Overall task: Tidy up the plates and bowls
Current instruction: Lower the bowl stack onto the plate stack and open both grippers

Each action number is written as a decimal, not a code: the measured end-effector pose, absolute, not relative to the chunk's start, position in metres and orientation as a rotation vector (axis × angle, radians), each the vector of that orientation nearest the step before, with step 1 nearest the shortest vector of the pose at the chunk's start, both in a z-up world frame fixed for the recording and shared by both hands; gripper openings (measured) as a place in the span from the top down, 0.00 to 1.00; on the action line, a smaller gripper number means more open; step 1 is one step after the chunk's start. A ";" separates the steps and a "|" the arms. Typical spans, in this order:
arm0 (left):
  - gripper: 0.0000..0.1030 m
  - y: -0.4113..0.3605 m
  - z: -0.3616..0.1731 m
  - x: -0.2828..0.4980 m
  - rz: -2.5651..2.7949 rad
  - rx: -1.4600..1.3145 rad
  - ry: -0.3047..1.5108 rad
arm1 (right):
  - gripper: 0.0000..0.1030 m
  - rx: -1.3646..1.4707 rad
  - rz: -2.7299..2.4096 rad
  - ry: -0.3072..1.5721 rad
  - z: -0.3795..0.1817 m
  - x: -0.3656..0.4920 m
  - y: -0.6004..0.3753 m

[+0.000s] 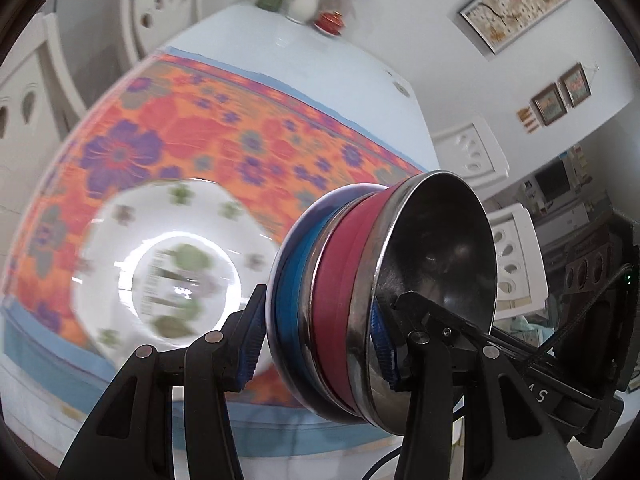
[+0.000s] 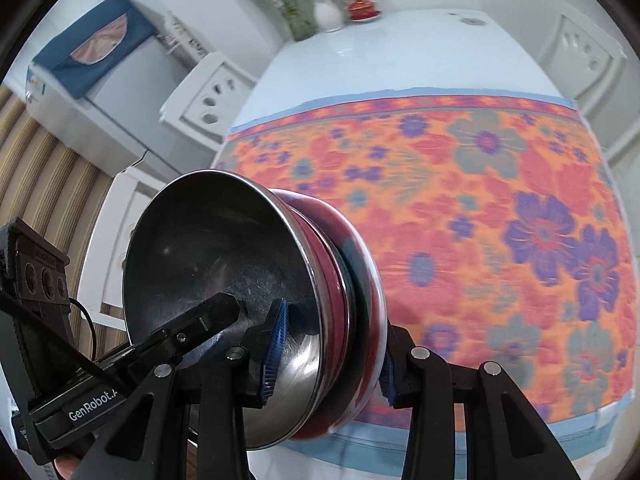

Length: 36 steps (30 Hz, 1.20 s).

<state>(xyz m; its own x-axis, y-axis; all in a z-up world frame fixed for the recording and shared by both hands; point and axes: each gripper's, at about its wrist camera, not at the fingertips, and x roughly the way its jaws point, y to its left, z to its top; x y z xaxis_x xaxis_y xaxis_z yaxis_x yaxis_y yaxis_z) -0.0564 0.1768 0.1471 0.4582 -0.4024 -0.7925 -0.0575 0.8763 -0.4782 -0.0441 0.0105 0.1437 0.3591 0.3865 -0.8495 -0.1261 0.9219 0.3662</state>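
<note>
Both grippers clamp one nested stack of bowls (image 1: 360, 304), held on edge above the table. The stack has a steel bowl (image 1: 436, 272) on top, a red bowl (image 1: 340, 280) and a blue bowl (image 1: 292, 280) under it. My left gripper (image 1: 316, 344) is shut across the stack's rim. My right gripper (image 2: 328, 360) is shut across the opposite rim of the same stack (image 2: 280, 304). A white floral plate (image 1: 168, 256) lies on the floral cloth (image 1: 224, 128), to the left of the stack and below it.
The table (image 2: 360, 52) carries a vase with flowers (image 2: 328, 12) and a small red dish (image 2: 362, 10) at its far end. White chairs (image 1: 160, 4) stand around the table. A covered appliance (image 2: 88, 64) stands to the left.
</note>
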 end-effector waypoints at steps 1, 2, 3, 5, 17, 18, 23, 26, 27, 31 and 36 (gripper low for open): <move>0.58 0.187 0.146 -0.058 -0.217 -0.479 1.084 | 0.62 0.256 0.341 1.163 0.141 -0.044 0.023; 0.58 0.198 0.144 -0.058 -0.212 -0.476 1.087 | 0.62 0.256 0.343 1.167 0.138 -0.044 0.032; 0.58 0.208 0.142 -0.058 -0.208 -0.476 1.093 | 0.62 0.257 0.344 1.173 0.135 -0.044 0.041; 0.58 0.225 0.136 -0.058 -0.210 -0.477 1.109 | 0.62 0.259 0.339 1.185 0.127 -0.044 0.057; 0.58 0.267 0.093 -0.047 -0.252 -0.468 1.207 | 0.62 0.266 0.262 1.289 0.082 -0.034 0.099; 0.58 0.269 0.092 -0.047 -0.254 -0.467 1.211 | 0.62 0.271 0.256 1.297 0.079 -0.033 0.101; 0.58 0.277 0.082 -0.043 -0.268 -0.476 1.226 | 0.62 0.277 0.236 1.319 0.071 -0.030 0.107; 0.58 0.280 0.082 -0.039 -0.280 -0.477 1.222 | 0.62 0.291 0.230 1.323 0.070 -0.028 0.108; 0.58 0.282 0.081 -0.038 -0.284 -0.483 1.221 | 0.62 0.297 0.227 1.327 0.069 -0.027 0.108; 0.58 0.288 0.083 -0.033 -0.288 -0.501 1.204 | 0.62 0.339 0.222 1.329 0.066 -0.023 0.106; 0.58 0.293 0.091 -0.032 -0.302 -0.498 1.177 | 0.62 0.358 0.210 1.309 0.072 -0.025 0.104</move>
